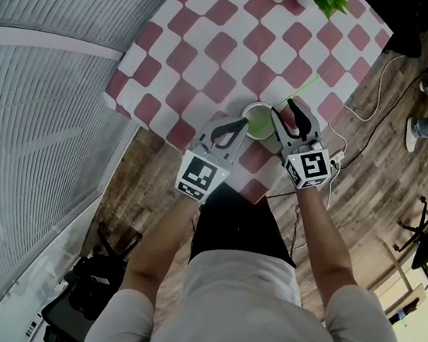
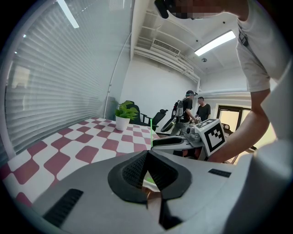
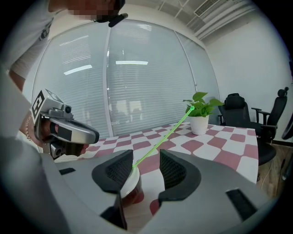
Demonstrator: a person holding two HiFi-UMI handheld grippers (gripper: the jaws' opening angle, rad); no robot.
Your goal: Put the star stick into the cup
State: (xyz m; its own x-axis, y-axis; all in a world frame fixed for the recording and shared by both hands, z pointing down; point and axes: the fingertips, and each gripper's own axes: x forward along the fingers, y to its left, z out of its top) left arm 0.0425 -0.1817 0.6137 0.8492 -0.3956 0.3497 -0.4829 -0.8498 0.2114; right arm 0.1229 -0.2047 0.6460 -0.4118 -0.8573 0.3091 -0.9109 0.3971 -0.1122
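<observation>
Green star stick [image 3: 160, 139] leans toward plant [image 3: 201, 109], right hand-held gripper [image 3: 146, 158] apart, left hand-held gripper [image 2: 147, 153] clamping cup [image 3: 129, 183]

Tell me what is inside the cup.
A thin green stick stands in the cup, leaning out over its rim toward the potted plant. In the head view the cup's inside looks green. The stick's lower end is hidden by the cup's wall.
</observation>
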